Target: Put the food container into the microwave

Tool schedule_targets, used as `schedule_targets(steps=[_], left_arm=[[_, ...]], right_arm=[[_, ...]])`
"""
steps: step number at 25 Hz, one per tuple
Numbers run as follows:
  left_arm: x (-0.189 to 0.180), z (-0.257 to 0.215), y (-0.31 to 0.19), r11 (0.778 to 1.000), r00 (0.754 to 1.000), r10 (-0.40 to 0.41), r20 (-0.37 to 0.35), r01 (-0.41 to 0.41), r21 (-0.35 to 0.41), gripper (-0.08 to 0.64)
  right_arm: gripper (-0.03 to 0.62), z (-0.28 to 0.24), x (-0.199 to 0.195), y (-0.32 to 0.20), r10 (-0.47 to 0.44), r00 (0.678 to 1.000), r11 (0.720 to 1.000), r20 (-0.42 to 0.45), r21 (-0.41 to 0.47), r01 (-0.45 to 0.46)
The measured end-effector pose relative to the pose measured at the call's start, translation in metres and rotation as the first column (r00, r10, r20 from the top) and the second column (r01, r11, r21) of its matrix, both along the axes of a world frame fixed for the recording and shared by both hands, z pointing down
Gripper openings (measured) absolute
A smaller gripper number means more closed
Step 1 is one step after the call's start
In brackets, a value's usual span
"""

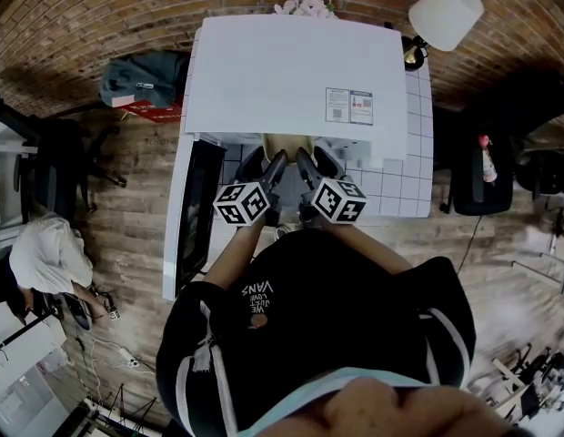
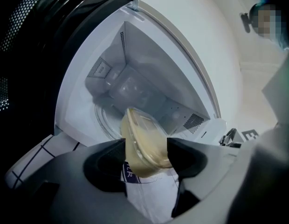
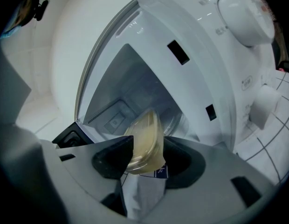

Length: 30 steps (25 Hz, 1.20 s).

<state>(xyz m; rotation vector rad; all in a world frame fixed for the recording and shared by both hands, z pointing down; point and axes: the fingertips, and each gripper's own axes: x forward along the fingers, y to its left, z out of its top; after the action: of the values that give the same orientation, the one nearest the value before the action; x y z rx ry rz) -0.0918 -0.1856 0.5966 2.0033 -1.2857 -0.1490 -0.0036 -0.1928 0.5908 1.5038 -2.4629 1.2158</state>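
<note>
The food container (image 1: 287,147) is a clear lidded tub with pale yellow contents. It is held on edge in front of the white microwave (image 1: 300,80), whose black door (image 1: 196,217) hangs open to the left. My left gripper (image 1: 272,165) and right gripper (image 1: 306,164) are both shut on it from either side. In the left gripper view the food container (image 2: 144,143) is pinched between the jaws of the left gripper (image 2: 145,150), just outside the lit cavity (image 2: 135,87) with its glass turntable (image 2: 105,120). In the right gripper view the right gripper (image 3: 147,155) clamps the food container (image 3: 145,141).
The microwave stands on a white tiled table (image 1: 405,185). Its control knobs (image 3: 242,13) are right of the opening. A lamp (image 1: 446,12) stands at the back right. A crouching person (image 1: 45,253), a chair (image 1: 45,171) and bags (image 1: 141,80) are on the floor around.
</note>
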Motion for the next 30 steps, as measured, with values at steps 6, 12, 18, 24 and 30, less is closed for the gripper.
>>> schedule_targets(steps=[6, 12, 18, 24, 30], left_arm=[[-0.008, -0.007, 0.005, 0.999, 1.000, -0.029, 0.008, 0.028, 0.034, 0.273], [-0.011, -0.010, 0.021, 0.998, 0.998, -0.012, 0.064, 0.009, 0.058, 0.272], [-0.005, -0.015, 0.037, 0.996, 0.996, 0.010, 0.088, -0.018, 0.090, 0.272], [0.004, -0.008, 0.052, 0.995, 0.992, 0.055, 0.112, -0.064, 0.076, 0.212], [0.015, -0.004, 0.054, 0.991, 0.982, 0.113, 0.148, -0.123, 0.060, 0.053]], right_arm=[[0.181, -0.006, 0.005, 0.004, 0.017, 1.000, 0.999, 0.007, 0.029, -0.017], [0.179, -0.004, 0.008, 0.016, 0.020, 1.000, 0.999, -0.011, 0.037, -0.019], [0.179, -0.008, 0.006, 0.030, 0.003, 1.000, 0.998, -0.030, 0.065, -0.001], [0.133, -0.003, 0.004, 0.042, -0.021, 0.996, 0.998, -0.081, 0.056, 0.025], [0.046, 0.002, 0.003, 0.045, -0.040, 0.991, 0.998, -0.129, 0.049, 0.047]])
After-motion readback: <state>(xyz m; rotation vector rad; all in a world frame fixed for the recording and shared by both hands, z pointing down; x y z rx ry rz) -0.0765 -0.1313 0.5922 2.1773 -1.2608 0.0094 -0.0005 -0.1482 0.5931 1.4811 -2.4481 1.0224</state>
